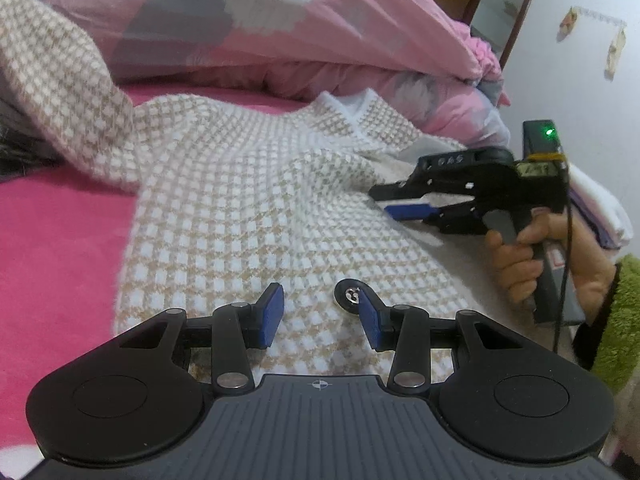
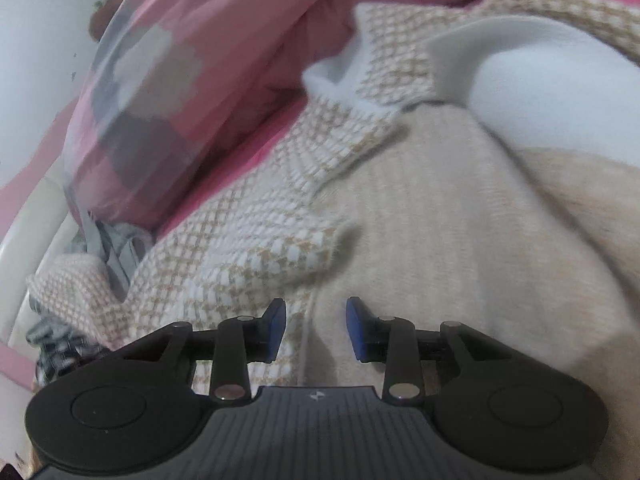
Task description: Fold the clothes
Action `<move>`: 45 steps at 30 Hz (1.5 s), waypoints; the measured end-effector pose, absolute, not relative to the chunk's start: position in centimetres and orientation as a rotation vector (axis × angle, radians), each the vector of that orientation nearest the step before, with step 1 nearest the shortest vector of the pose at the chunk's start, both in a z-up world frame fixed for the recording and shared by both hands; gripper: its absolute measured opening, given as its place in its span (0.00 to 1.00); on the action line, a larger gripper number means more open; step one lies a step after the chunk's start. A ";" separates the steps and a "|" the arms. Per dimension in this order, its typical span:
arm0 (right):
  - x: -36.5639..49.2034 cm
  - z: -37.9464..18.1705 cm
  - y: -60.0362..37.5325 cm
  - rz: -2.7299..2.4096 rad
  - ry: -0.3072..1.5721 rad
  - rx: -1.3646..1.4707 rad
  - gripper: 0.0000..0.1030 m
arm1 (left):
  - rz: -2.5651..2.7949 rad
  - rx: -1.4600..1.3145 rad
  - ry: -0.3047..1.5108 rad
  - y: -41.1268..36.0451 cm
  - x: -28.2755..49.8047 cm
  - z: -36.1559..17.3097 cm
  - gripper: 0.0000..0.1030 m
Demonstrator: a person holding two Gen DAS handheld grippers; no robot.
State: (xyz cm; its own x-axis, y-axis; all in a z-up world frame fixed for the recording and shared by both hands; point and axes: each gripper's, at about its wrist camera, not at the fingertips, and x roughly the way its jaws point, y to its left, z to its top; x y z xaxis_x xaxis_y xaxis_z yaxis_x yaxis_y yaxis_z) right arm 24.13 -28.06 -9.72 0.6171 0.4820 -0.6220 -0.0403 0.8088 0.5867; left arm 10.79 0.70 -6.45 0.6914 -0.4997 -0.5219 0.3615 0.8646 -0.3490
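Note:
A beige-and-white checked knit jacket (image 1: 240, 200) lies spread on the pink bed sheet (image 1: 52, 248), one sleeve trailing up to the left. My left gripper (image 1: 320, 312) is open just above its lower front, by a dark round button (image 1: 348, 294). My right gripper (image 1: 394, 202) shows at the right, held in a hand, jaws apart over the jacket's opened edge. In the right wrist view the right gripper (image 2: 316, 328) is open over the jacket's checked front panel (image 2: 256, 248) and its plain beige lining (image 2: 460, 240).
A pink, grey and white patterned duvet (image 1: 240, 20) is heaped along the far side of the bed. It also shows in the right wrist view (image 2: 180, 80). A wall with a dark-framed mirror (image 1: 500, 12) stands behind. Folded white cloth (image 1: 600, 200) lies at the right.

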 end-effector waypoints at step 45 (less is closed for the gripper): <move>17.1 -3.8 -30.0 0.277 0.802 0.486 0.35 | -0.475 -0.467 0.629 6.9 10.1 -3.9 0.40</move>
State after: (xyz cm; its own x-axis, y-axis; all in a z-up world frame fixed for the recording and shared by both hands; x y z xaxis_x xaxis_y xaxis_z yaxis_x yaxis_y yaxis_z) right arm 17.12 -29.99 -3.82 0.6676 0.4151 -0.6180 -0.0555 0.8556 0.5147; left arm 10.13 6.93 -3.88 0.7102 -0.5484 -0.4414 0.2747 0.7932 -0.5434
